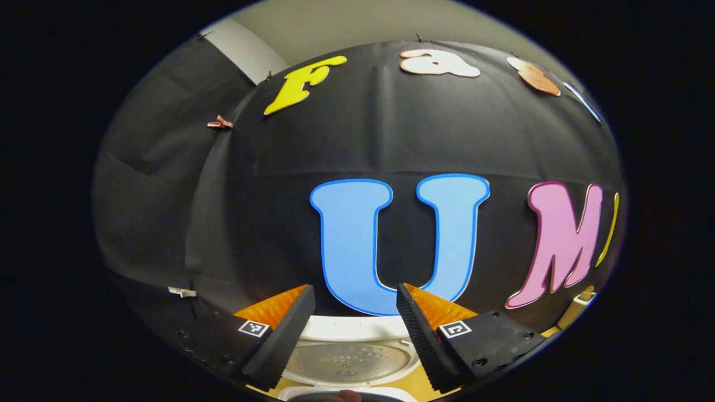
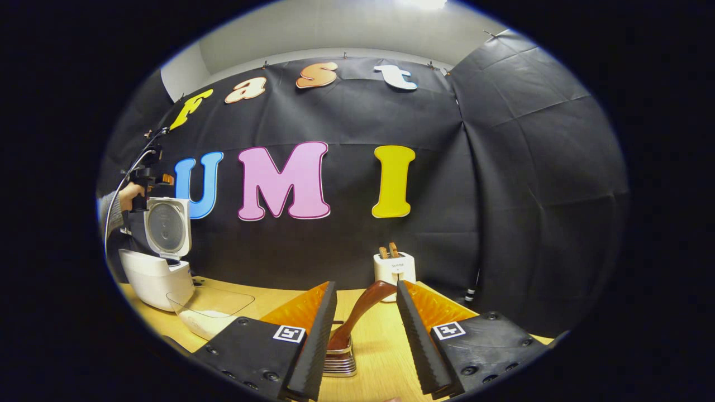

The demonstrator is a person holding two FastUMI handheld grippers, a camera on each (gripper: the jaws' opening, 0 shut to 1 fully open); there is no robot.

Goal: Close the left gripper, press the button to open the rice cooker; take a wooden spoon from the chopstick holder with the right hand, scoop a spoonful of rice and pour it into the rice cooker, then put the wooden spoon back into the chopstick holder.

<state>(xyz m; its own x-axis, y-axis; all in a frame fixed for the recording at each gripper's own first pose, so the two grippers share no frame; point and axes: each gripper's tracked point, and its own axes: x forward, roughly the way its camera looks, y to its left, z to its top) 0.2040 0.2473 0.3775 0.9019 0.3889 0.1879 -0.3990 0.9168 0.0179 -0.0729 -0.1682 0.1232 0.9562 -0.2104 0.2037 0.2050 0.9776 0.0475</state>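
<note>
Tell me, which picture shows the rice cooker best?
The right gripper view: the whole rice cooker stands on the table, lid up. The left gripper view catches just part of its open lid, close up.

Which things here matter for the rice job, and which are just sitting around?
Job:
rice cooker, lid up
wooden spoon, between the right gripper's open fingers
chopstick holder
clear rice container
left gripper, open above the cooker

Lying about:
toaster at the back of the table
</note>
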